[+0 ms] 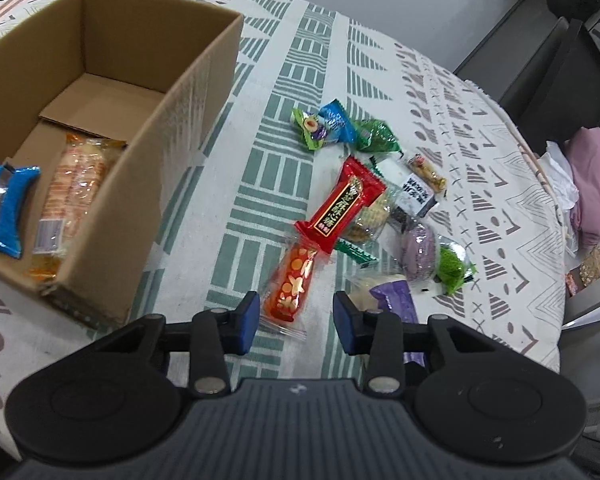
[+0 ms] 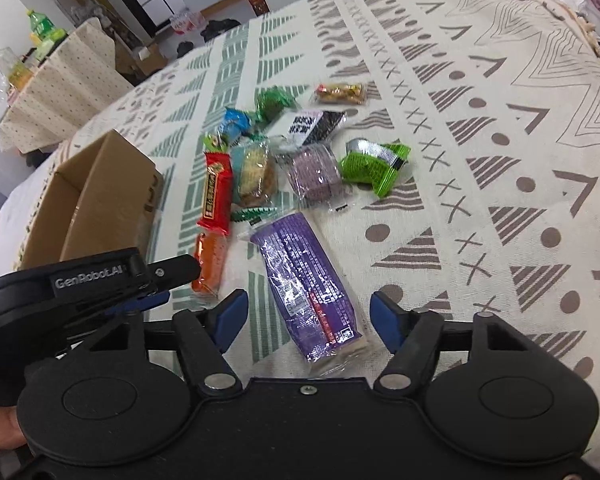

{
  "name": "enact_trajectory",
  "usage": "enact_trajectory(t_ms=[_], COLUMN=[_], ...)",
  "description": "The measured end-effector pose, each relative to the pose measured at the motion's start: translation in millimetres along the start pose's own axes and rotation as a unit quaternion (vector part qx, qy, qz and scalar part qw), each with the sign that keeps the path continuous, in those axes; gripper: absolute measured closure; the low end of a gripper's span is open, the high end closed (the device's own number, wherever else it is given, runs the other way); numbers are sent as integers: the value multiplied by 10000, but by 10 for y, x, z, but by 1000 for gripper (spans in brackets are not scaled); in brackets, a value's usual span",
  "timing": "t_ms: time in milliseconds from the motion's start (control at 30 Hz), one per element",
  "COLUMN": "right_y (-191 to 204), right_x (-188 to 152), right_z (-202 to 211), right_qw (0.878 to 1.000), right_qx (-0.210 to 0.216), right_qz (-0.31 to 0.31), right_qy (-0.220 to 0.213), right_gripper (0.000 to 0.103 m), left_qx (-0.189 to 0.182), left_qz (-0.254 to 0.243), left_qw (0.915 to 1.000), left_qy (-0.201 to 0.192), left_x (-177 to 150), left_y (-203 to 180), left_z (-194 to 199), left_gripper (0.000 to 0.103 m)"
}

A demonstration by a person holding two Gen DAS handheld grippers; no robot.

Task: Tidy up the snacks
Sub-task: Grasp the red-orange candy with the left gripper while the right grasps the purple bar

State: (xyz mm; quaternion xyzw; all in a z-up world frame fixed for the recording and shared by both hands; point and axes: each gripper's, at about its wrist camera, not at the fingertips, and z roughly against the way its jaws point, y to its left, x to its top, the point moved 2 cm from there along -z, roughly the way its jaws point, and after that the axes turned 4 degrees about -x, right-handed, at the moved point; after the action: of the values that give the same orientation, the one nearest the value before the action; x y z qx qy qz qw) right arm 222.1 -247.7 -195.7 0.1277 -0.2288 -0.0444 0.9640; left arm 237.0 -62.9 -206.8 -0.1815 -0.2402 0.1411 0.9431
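Note:
A cardboard box (image 1: 140, 184) stands open at the left of the patterned tablecloth, with an orange cracker packet (image 1: 72, 192) and a blue packet (image 1: 6, 208) inside. My left gripper (image 1: 296, 322) is open, and the near end of an orange-red snack packet (image 1: 290, 284) lies between its fingers. My right gripper (image 2: 308, 318) is open too, straddling the near end of a long purple packet (image 2: 308, 280) without pressing on it. The right wrist view also shows the left gripper (image 2: 160, 284) from the side, low over the orange-red packet (image 2: 208, 264) beside the box (image 2: 112, 184).
Several loose snacks lie in a heap beyond: a red packet (image 1: 340, 204), a purple cake (image 1: 418, 248), a bright green packet (image 1: 454, 264), a black-and-white packet (image 1: 414, 194) and a nut bar (image 1: 428, 172). A dark chair (image 1: 560, 64) and pink cloth (image 1: 588, 184) sit past the table's right edge.

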Motion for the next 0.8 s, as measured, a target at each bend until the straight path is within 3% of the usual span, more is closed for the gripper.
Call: enact_trajectory(t_ms=[200, 533, 633, 700, 800], right_y=[27, 107, 144, 155, 138], right_x=[27, 47, 50, 46, 42], right_z=[-152, -355, -387, -398, -379], right_qw=[9998, 9986, 9981, 9981, 9986], right_qx=[-132, -386, -431, -407, -332], right_qz=[55, 295, 388, 421, 357], right_qy=[145, 210, 194, 185, 188], right_gripper=[38, 39, 44, 57, 64], left_qx=[115, 129, 179, 206, 221], left_qz=[-42, -28, -54, -80, -91], left_qw=[9999, 9999, 9998, 9998, 9997], left_qy=[44, 36, 28, 30, 25], left_x=[9, 37, 42, 45, 35], left_y=[16, 64, 51, 53, 58], left_z=[-153, -221, -194, -160, -93], left_gripper=[66, 79, 81, 82, 86])
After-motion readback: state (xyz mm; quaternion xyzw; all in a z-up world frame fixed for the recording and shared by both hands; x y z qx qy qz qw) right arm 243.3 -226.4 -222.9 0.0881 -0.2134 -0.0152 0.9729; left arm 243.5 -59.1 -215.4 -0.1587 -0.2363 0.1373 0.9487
